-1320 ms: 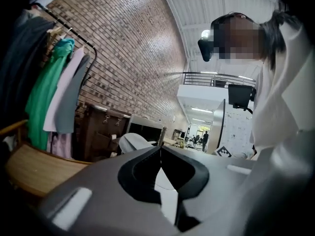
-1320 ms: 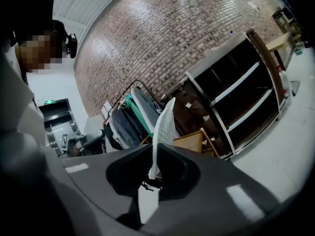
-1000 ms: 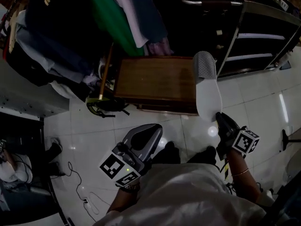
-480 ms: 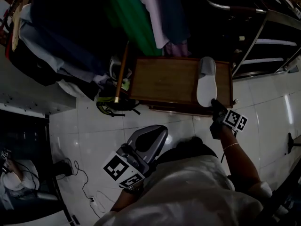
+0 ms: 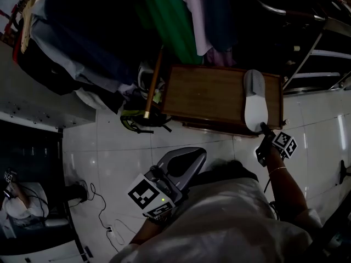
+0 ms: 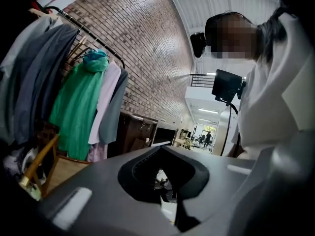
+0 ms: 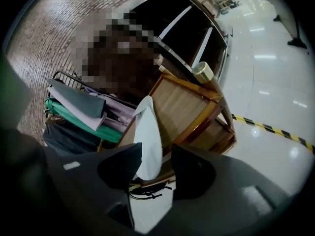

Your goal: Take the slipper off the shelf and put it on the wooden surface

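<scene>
Head view is showing the slipper (image 5: 255, 100) lying along the right edge of the wooden surface (image 5: 208, 97). The right gripper (image 5: 264, 129), at the surface's near edge, has just been opening, its jaws loosely straddling the slipper's heel. The left gripper (image 5: 192, 155) is hanging closed and empty, short of the surface. Placement seems done, with only pulling away remaining.
</scene>
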The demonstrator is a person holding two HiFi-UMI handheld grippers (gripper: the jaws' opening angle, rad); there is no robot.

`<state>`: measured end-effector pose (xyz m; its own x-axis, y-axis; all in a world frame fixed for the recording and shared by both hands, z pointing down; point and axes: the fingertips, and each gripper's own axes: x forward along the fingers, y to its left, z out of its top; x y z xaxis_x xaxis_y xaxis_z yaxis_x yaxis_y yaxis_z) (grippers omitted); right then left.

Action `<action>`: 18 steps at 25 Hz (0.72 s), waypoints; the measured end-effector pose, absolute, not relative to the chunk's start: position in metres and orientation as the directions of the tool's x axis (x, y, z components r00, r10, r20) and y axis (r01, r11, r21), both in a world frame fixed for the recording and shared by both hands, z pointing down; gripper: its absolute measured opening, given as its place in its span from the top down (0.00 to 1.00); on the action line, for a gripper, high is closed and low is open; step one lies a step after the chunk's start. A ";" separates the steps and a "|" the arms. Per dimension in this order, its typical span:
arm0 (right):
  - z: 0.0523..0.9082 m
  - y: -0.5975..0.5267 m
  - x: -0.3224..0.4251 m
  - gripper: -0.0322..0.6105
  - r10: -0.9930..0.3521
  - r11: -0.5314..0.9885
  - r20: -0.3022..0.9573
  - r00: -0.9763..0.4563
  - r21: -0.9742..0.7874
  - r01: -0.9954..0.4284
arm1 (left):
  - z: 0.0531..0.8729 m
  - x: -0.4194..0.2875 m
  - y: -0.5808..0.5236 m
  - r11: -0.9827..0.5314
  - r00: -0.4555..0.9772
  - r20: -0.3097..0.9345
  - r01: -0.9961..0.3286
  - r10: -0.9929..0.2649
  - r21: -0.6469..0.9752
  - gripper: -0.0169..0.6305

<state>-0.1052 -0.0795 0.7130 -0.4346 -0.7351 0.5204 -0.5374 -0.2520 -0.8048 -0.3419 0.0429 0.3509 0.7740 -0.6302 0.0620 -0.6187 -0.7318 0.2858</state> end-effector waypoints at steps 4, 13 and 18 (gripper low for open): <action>0.706 -0.066 -0.092 0.53 -0.741 -0.318 0.577 -0.344 -0.752 -0.577 | 0.352 -0.345 0.044 -0.736 0.788 0.055 -0.595 -0.613 0.323 0.97; 0.542 -0.006 -0.085 0.53 -0.866 0.048 0.397 -0.304 -0.540 -0.840 | 0.362 -0.320 0.043 -0.826 0.885 0.000 -0.434 -0.465 0.359 0.97; 0.439 0.051 -0.094 0.53 -0.874 0.294 0.240 -0.422 -0.430 -0.854 | 0.348 -0.297 0.061 -0.851 0.897 0.007 -0.421 -0.441 0.313 0.97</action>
